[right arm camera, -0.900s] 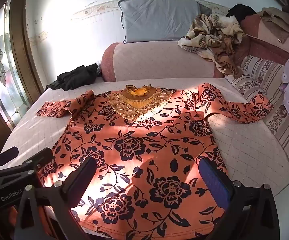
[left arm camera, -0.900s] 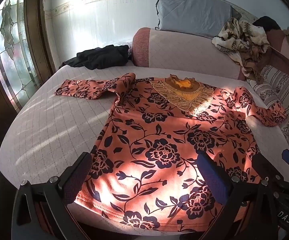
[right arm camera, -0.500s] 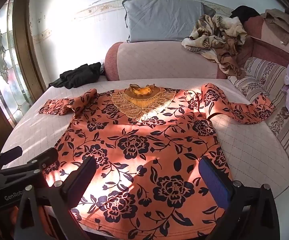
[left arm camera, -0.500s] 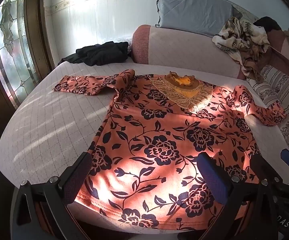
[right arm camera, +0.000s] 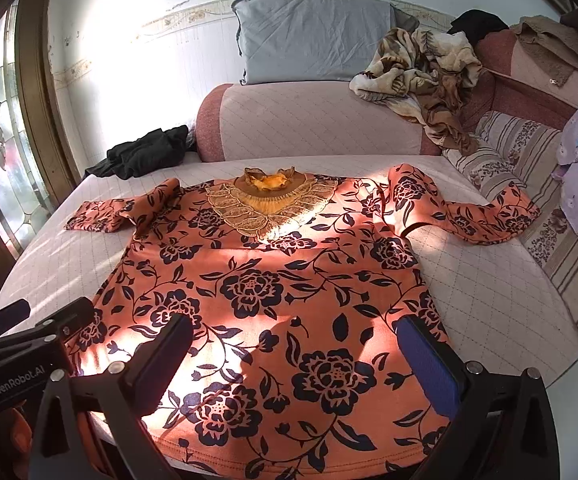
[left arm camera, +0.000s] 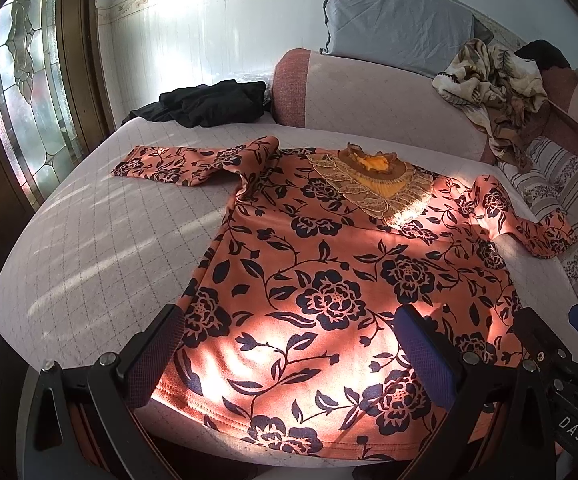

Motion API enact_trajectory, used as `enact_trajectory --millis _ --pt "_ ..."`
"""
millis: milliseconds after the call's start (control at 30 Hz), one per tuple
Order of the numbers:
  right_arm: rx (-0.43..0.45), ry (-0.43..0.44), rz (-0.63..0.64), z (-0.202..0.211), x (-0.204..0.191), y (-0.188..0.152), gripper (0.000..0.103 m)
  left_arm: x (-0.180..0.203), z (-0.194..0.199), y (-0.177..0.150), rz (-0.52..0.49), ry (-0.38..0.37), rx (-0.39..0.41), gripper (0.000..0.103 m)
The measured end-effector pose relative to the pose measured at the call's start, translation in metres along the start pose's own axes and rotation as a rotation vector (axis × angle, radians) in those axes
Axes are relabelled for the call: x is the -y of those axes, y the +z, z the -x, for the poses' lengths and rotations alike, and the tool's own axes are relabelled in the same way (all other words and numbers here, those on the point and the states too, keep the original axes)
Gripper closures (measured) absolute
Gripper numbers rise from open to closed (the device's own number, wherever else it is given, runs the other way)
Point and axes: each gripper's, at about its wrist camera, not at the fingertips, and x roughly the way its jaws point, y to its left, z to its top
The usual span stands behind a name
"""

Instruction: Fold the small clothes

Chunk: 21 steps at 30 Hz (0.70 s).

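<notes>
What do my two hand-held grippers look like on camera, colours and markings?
The left hand-held gripper has a black angular plastic frame with silver screws; one textured finger pad looks dark maroon, the other blue. The right hand-held gripper has the same black frame, screws and blue pad. White lettering "GenRobot.AI" marks the left unit's body; "DAS" shows on the right unit's. No cables or sleeves visible.

Floral top (left arm camera: 329, 280) (flat) on bed (left arm camera: 101, 240)

The left wrist view sits low at the near edge of the bed (left arm camera: 89, 240), left of centre, facing the far wall across the floral top (left arm camera: 329, 280). The right wrist view sits beside it, further right, facing the same way. Both share the top (right arm camera: 281, 288), grey pillow (right arm camera: 313, 36), and each glimpses the other gripper at its frame edge.
</notes>
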Motion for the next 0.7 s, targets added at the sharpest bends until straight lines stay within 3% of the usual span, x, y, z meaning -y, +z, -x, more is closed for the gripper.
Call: enact_trajectory --millis 700 --pt "0.025 -0.006 0.014 0.0062 -0.005 0.0 0.0 0.0004 0.0024 0.0007 0.003 -0.003 0.001 0.0"
